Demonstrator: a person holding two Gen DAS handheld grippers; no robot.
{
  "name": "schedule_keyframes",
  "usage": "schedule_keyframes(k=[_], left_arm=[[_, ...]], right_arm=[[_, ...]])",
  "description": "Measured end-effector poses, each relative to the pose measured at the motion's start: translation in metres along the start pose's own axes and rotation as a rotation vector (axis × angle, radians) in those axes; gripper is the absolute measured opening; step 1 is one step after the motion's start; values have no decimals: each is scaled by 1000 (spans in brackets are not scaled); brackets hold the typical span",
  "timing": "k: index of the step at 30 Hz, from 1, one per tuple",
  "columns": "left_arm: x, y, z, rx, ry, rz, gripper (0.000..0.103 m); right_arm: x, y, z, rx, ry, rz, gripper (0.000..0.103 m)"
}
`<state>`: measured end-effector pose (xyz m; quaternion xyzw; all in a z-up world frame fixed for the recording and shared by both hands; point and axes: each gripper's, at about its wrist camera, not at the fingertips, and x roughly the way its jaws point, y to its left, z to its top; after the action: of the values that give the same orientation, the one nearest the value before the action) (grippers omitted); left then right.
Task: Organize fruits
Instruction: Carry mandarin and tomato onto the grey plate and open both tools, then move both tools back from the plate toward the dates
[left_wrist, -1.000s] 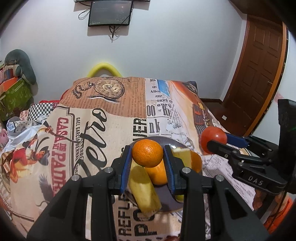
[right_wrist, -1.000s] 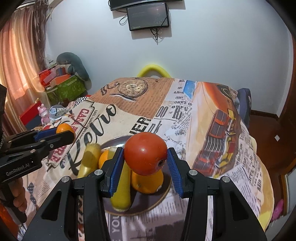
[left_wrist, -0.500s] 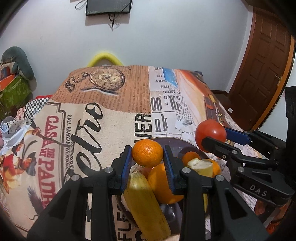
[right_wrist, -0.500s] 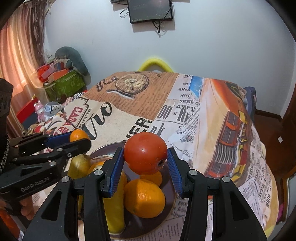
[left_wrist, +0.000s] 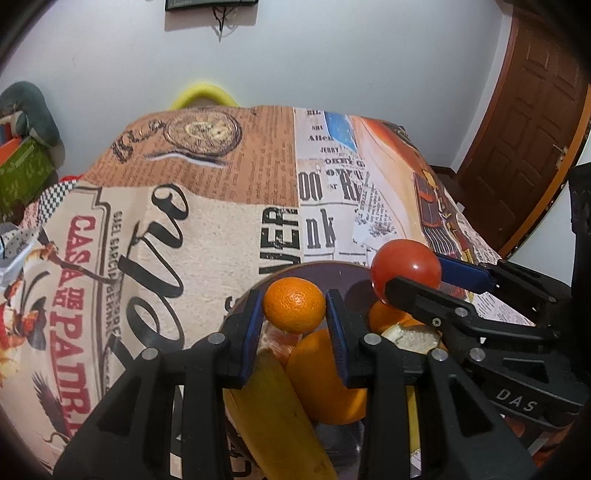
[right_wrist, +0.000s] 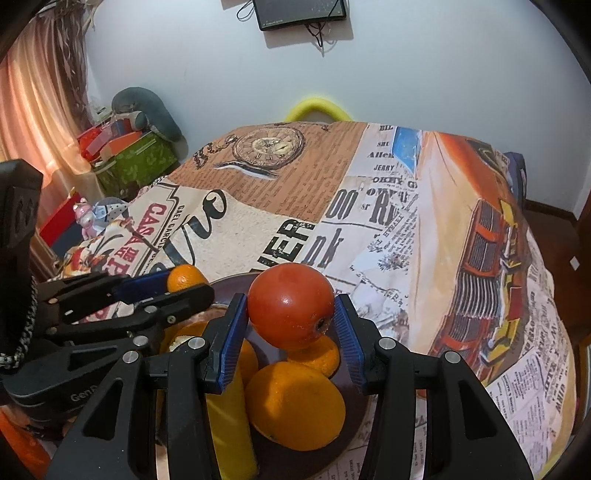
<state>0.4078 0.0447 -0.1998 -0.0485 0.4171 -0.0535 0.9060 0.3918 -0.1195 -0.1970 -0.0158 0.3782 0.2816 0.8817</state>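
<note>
Left gripper (left_wrist: 294, 320): its blue-padded fingers (left_wrist: 251, 334) are clamped on a small tangerine (left_wrist: 294, 305), one pad on each side, held above the plate.
Right gripper (right_wrist: 290, 330): its fingers (right_wrist: 231, 341) are clamped on a red tomato (right_wrist: 290, 311), which hangs over the plate's far half.
Landmark: a dark round plate (left_wrist: 325, 271) resting on the bench, near its close edge.
Tangerine: raised off the plate, over the plate's left side as the left wrist view shows it; in the right wrist view it peeks out (right_wrist: 184, 277) beyond the left gripper's fingers.
Tomato: seen from the left wrist camera (left_wrist: 405, 268) it sits to the right of the tangerine, above the plate's right rim.
On the plate: a large orange (right_wrist: 295, 404) near the middle; a yellow banana (right_wrist: 231, 424) lying lengthwise just left of the orange and touching it; a smaller orange (right_wrist: 317, 356) behind the large one, under the tomato.
Also on the plate: a pale, partly peeled piece of fruit (left_wrist: 410, 334) to the right; what kind it is I cannot tell.
Bench (right_wrist: 424, 258): covered by a cloth printed with newspaper text, a pocket watch and an orange car.
Beyond the plate: a yellow curved chair back (right_wrist: 318, 109) at the bench's far edge, and a dark screen (right_wrist: 301, 13) on the white wall.
</note>
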Motion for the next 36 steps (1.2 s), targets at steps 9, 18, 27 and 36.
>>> schedule_keyframes(k=[9, 18, 27, 36], left_arm=[[-13, 1, -1, -11, -27, 8, 46], [-59, -9, -8, 28, -84, 32, 46], [-115, -15, -20, 23, -142, 33, 46], [-160, -18, -41, 9, -173, 24, 46]], right_arm=[[-10, 2, 2, -12, -17, -1, 45], [-42, 12, -3, -26, -53, -16, 45], [-90, 31, -16, -37, -106, -26, 45], [-129, 52, -38, -58, -131, -40, 45]])
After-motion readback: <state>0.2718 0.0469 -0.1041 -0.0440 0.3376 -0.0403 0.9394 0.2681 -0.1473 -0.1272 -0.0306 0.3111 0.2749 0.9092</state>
